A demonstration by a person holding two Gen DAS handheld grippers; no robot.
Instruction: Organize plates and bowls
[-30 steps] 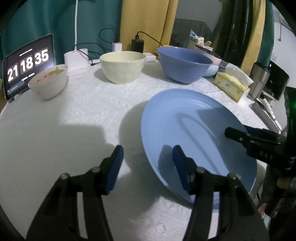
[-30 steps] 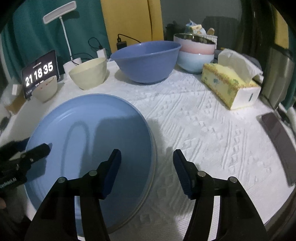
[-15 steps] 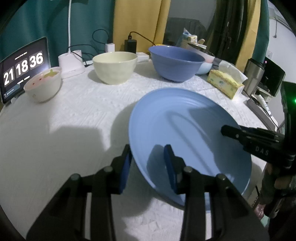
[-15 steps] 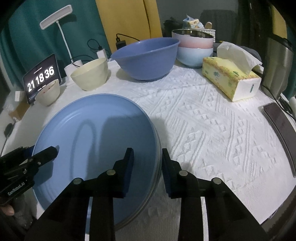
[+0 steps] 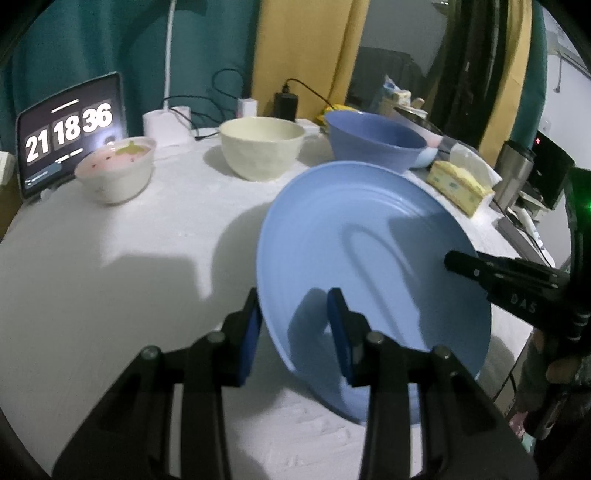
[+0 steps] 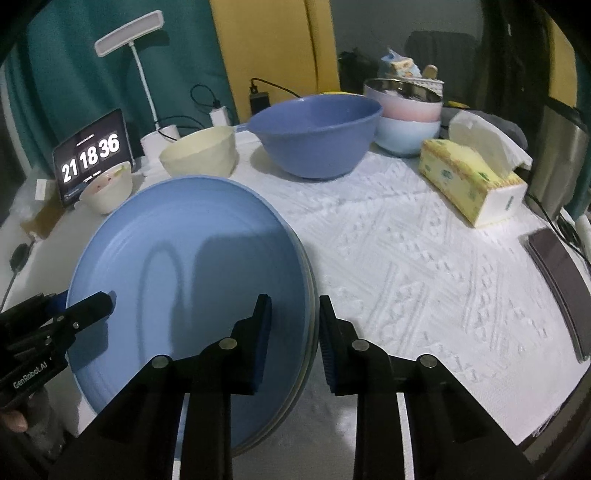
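A large blue plate (image 5: 369, 251) (image 6: 192, 251), with at least one more rim showing under it, hangs tilted above the table between both grippers. My left gripper (image 5: 294, 299) (image 6: 107, 301) is shut on its left rim, one pad above and one below. On the opposite rim my right gripper (image 6: 294, 301) (image 5: 454, 263) has its jaws closing, pads pinching the stacked edge. Behind stand a cream bowl (image 5: 260, 151), a big blue bowl (image 6: 314, 133), a small white bowl (image 5: 114, 170) and stacked pink and pale-blue bowls (image 6: 406, 114).
The table (image 6: 406, 266) has a white textured cloth. A tablet clock (image 5: 70, 129) and a desk lamp (image 6: 127, 33) stand at the back left. A yellow tissue box (image 6: 469, 181), a steel tumbler (image 5: 513, 173) and a dark flat device (image 6: 557, 280) lie to the right.
Both grippers narrowed from wide open onto the plate's opposite rims. The plate then rose off the cloth and tilted as both hands lifted.
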